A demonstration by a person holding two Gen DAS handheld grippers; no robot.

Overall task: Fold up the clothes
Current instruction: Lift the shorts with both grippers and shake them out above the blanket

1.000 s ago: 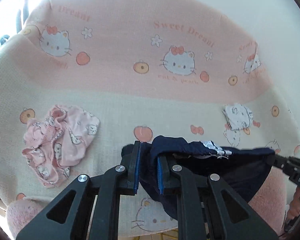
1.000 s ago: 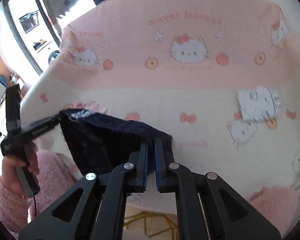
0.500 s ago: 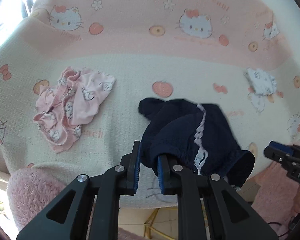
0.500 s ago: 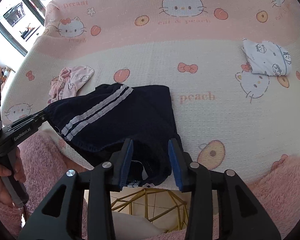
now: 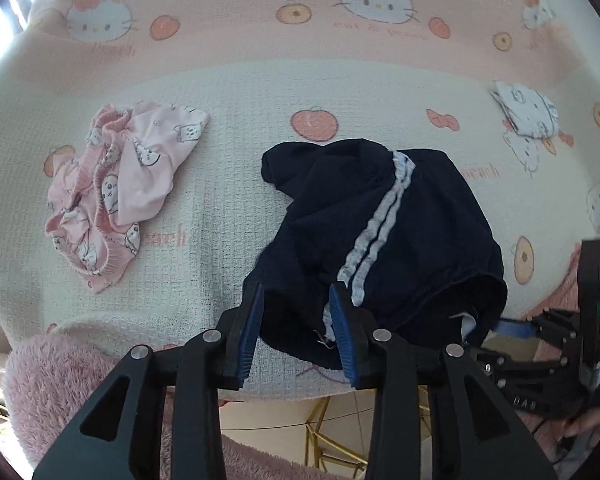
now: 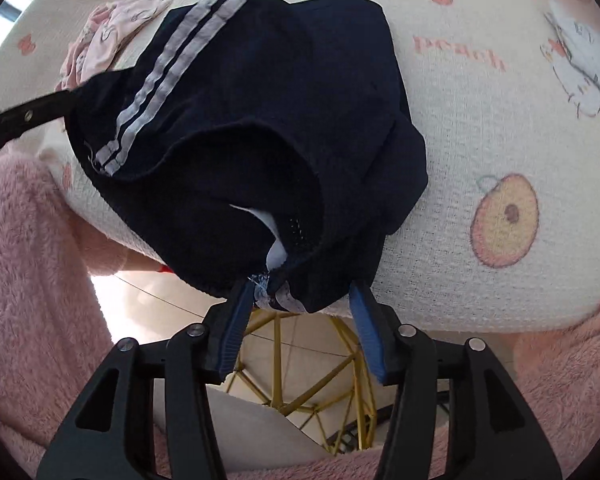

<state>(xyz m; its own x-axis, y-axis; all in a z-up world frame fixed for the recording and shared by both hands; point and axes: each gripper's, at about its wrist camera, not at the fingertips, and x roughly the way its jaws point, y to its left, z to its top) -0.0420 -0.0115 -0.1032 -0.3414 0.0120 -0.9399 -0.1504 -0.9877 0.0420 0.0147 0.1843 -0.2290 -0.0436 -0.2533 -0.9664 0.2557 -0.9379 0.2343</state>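
Navy shorts [image 5: 400,208] with two white side stripes lie crumpled on the cat-print blanket [image 5: 228,92], their near edge at the table's front. My left gripper [image 5: 298,320] points down at that edge, its jaws opening, with the striped hem loose between the blue pads. In the right wrist view the shorts [image 6: 280,80] hang a little over the table edge. My right gripper [image 6: 300,308] straddles the drooping waistband, its jaws opening too, and the cloth sags free between them.
A rumpled pink printed garment [image 5: 116,196] lies left of the shorts. A small folded white printed garment [image 5: 528,114] sits at the right. Fluffy pink sleeves [image 6: 28,260] flank both grippers. A yellow metal frame [image 6: 300,364] shows below the table edge.
The shorts, held up stretched between both shut grippers, came down onto the blanket. Both grippers sank towards the front edge and their jaws spread apart, letting the cloth go.
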